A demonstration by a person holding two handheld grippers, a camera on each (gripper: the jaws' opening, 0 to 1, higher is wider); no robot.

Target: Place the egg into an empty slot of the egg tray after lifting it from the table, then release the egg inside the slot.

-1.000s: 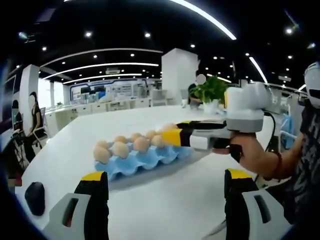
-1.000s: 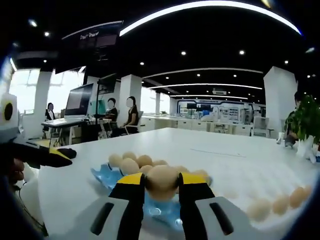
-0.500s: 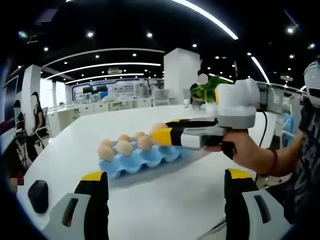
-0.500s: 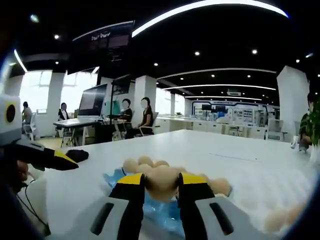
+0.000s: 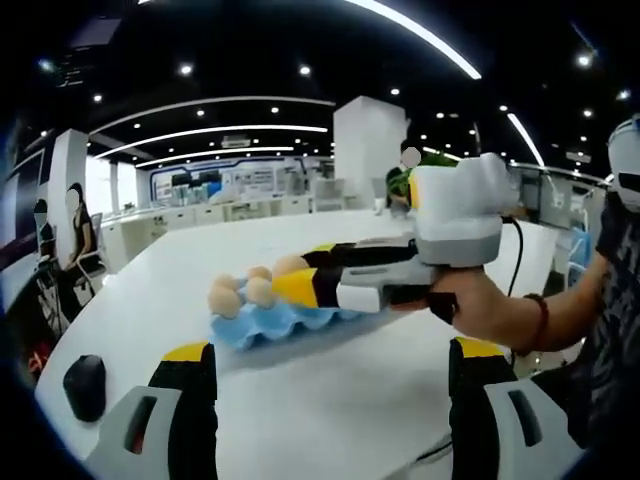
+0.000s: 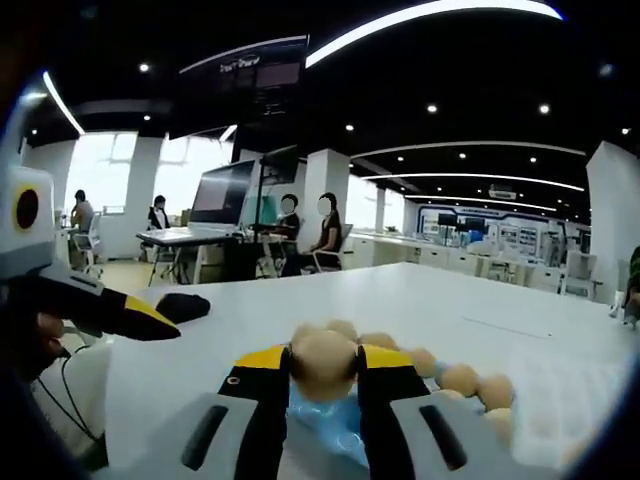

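egg [image 6: 322, 354] was gripped between the right gripper's [image 6: 322, 362] yellow-tipped fingers [image 6: 262, 362], raised over the near end of the blue egg tray [image 6: 322, 428]; whether it touched the tray could not be told. in the left gripper view the same right gripper [image 5: 297, 280] reached in from the right, held by a person's hand [image 5: 480, 303] with a red band at the wrist, its fingers over the egg tray [image 5: 262, 322] and the egg [image 5: 290, 265] showing at their tip. other eggs [image 5: 232, 296] sat in the tray's slots, and a row of further eggs [image 6: 452, 378] ran off to the right in the right gripper view; which slots stood empty could not be told. the tray rested on a white worktop [image 5: 330, 400]. a dark computer mouse [image 5: 84, 386] lay on the worktop at the left, well apart from the tray, and appeared in the right gripper view too [image 6: 183, 306]. the left gripper [image 5: 330, 352] hung near the worktop's edge with its fingers [image 5: 190, 362] spread wide and holding nothing; it also entered the right gripper view from the left [image 6: 150, 320]. seated people [image 6: 322, 235] and a monitor [image 6: 222, 195] occupied desks behind.
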